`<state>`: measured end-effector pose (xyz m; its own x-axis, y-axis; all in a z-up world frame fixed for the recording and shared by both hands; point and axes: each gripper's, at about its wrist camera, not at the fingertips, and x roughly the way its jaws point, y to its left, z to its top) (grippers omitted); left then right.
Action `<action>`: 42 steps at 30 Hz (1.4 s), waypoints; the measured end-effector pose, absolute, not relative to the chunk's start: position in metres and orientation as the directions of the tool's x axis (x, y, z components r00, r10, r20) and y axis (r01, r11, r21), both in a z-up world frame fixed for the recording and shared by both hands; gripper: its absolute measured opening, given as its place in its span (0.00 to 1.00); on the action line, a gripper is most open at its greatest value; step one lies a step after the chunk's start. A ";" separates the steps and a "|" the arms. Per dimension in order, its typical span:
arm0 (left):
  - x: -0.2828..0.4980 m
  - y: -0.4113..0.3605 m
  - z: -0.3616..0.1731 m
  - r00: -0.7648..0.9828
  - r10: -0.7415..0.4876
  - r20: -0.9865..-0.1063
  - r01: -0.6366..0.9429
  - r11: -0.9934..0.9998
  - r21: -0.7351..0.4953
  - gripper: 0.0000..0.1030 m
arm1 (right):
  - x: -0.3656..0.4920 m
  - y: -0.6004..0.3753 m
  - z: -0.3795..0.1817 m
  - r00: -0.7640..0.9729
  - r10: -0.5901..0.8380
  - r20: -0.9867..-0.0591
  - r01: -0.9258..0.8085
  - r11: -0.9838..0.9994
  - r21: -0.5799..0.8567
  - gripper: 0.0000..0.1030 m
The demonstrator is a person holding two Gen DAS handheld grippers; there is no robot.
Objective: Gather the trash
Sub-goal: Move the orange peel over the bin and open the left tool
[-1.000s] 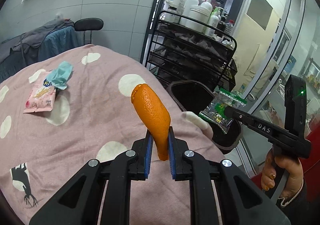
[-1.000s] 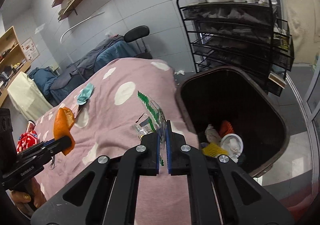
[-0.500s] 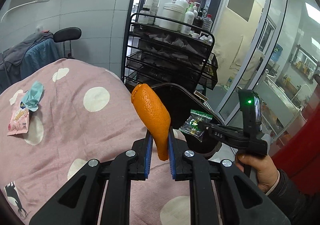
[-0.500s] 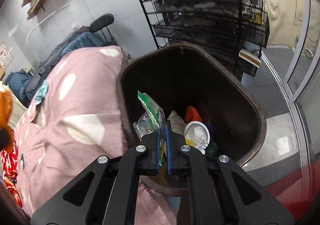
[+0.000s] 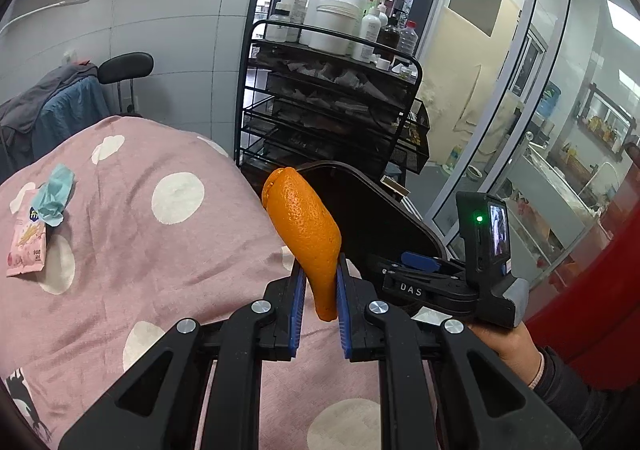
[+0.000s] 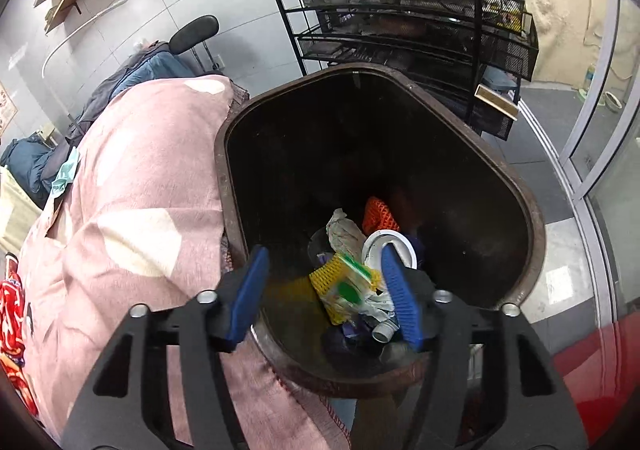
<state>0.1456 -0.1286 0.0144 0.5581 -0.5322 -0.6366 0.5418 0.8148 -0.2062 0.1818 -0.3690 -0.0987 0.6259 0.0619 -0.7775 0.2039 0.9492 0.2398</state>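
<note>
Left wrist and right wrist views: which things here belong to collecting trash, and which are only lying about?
Belong to the job:
- orange peel, held in the left gripper
- trash bin, under the open right gripper
- pink snack packet and teal tissue on the bed

Only lying about:
- black wire rack
- pump bottles
- pink dotted blanket

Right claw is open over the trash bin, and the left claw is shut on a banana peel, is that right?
Not quite. The left claw is shut on an orange peel, not a banana peel; the left wrist view shows its pebbled orange skin. The rest holds: the right claw is open over the trash bin.
</note>
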 end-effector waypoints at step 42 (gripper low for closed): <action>0.202 -0.249 -0.021 0.444 -0.513 -0.734 0.683 0.724 -0.093 0.92 | 0.091 -0.358 -0.068 0.654 -0.029 -0.756 0.242 0.955 0.172 0.86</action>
